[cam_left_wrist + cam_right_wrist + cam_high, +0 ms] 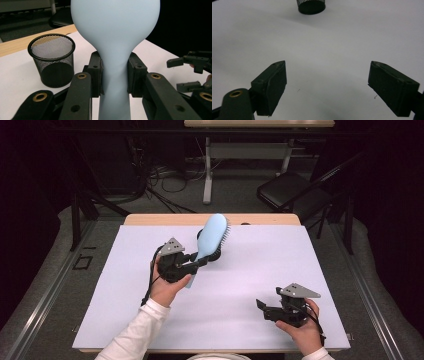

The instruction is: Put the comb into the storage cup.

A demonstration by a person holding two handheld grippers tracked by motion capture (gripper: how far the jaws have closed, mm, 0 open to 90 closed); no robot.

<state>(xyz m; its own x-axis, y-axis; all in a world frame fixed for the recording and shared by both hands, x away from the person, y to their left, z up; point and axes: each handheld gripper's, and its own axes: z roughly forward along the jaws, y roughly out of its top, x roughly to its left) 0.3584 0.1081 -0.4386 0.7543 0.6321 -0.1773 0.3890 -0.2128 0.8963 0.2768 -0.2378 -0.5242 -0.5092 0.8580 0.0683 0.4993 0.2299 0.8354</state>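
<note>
The left gripper (200, 261) is clamped on the narrow neck of a light blue hairbrush (212, 236), one pad (97, 75) pressed against each side of the handle. The brush is held up off the white table cover (250, 270), its oval head tilted away from the person and its bristles turned to the right. Just behind the brush head, a black mesh cup (52, 60) is seen standing upright on the cover. The right gripper (260, 305) is held low over the near right part of the cover, well apart from the brush, its jaws spread wide with nothing between them.
</note>
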